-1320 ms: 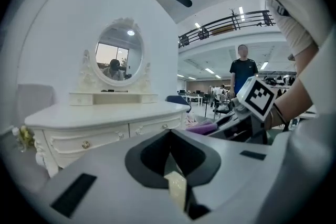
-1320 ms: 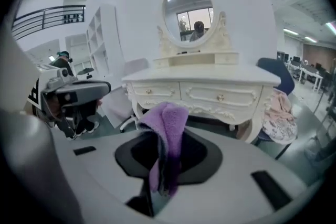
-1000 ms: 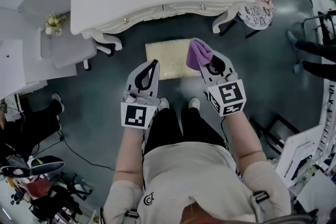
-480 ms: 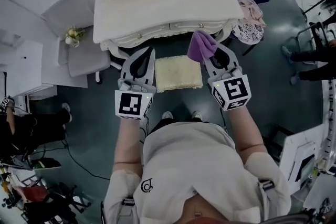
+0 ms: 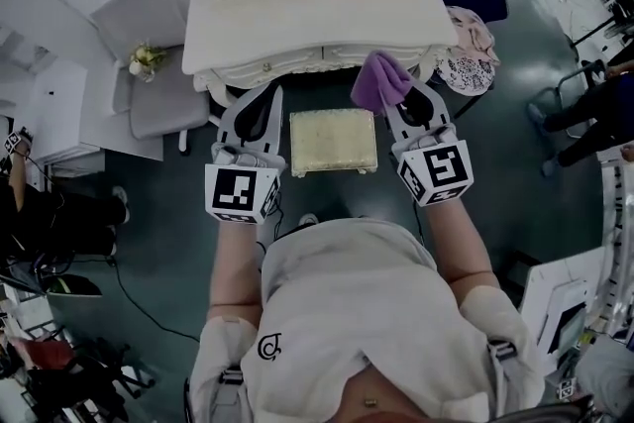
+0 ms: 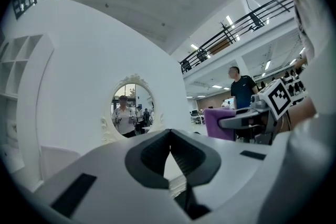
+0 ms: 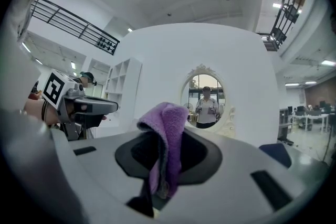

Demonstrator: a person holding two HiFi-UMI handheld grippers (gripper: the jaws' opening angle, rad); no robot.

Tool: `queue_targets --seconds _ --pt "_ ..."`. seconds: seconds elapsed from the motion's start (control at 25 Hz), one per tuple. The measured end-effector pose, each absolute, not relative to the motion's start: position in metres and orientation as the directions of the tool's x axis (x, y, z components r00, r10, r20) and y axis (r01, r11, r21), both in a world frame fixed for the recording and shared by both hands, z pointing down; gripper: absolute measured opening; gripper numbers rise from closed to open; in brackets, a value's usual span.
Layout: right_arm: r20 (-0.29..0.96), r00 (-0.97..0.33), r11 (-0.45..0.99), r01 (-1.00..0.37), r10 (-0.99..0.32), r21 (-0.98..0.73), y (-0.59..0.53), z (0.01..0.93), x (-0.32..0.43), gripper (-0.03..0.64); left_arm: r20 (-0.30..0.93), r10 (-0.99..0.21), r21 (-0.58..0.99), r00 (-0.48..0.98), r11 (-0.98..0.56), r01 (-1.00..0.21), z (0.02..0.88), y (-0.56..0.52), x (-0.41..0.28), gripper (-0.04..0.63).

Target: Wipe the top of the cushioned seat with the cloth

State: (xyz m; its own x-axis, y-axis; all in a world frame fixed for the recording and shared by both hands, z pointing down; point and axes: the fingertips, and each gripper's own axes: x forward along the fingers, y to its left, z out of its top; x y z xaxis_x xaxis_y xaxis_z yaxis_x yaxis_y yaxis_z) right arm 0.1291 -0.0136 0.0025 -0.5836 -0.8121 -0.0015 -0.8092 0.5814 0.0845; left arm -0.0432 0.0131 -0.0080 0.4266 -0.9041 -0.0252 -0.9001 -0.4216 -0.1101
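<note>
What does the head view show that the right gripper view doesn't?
Only the head view shows the cushioned seat, down between the two grippers. Only the right gripper view shows a person reflected in the oval mirror. Both show the purple cloth pinched in the right gripper, and the left gripper beside it.

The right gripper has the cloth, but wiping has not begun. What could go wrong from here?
1. The right gripper pinches the purple cloth as a bunched fold. Dragged over the cushioned seat, it might slip out.
2. The seat stands at the front edge of the dressing table, so a forward stroke could knock the gripper against it.
</note>
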Motion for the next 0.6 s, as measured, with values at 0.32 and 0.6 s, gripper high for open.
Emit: queue_targets --seconds 0.32,0.6 --pt "0.0 -0.604 0.602 -0.793 -0.797 0.09 -0.0124 0.0069 0.1252 0.077 -0.01 -0.909 -0.108 0.416 -0.413 -0.904 -0.0062 0.0133 -0.0413 0.014" --pt "-0.002 -0.607 0.602 -0.789 -0.795 0.119 -0.0082 0.0061 0.122 0.077 -0.008 -0.91 -0.107 0.414 -0.411 -0.905 -0.0066 0.0185 -0.0414 0.014"
